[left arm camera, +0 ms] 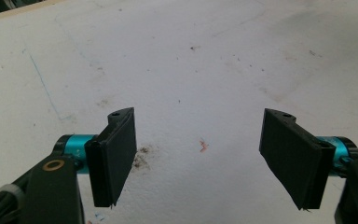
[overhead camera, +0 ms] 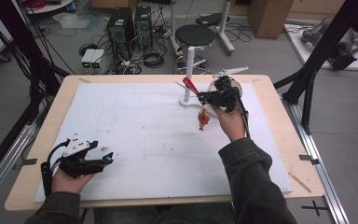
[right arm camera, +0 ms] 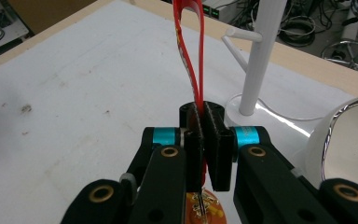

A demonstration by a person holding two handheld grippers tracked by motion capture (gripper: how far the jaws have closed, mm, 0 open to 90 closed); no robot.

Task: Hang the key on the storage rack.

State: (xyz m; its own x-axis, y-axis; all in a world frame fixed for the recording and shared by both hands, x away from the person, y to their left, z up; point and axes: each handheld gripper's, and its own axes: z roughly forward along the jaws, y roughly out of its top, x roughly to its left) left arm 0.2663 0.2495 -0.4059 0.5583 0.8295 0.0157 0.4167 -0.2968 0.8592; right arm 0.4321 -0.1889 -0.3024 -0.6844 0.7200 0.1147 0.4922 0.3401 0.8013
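Right gripper view: hand-held gripper [right arm camera: 204, 140] clamps red strap [right arm camera: 189, 51].

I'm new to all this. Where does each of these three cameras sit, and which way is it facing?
High view: above the person's side, looking forward and down on the table; forearms, hands and both tongs show.
Left gripper view: rides the left tongs, looking along open jaws at bare white board.
Right gripper view: rides the right tongs, jaws shut on a red strap, facing the white stand.
Shared: the high and right views both show stand and strap.
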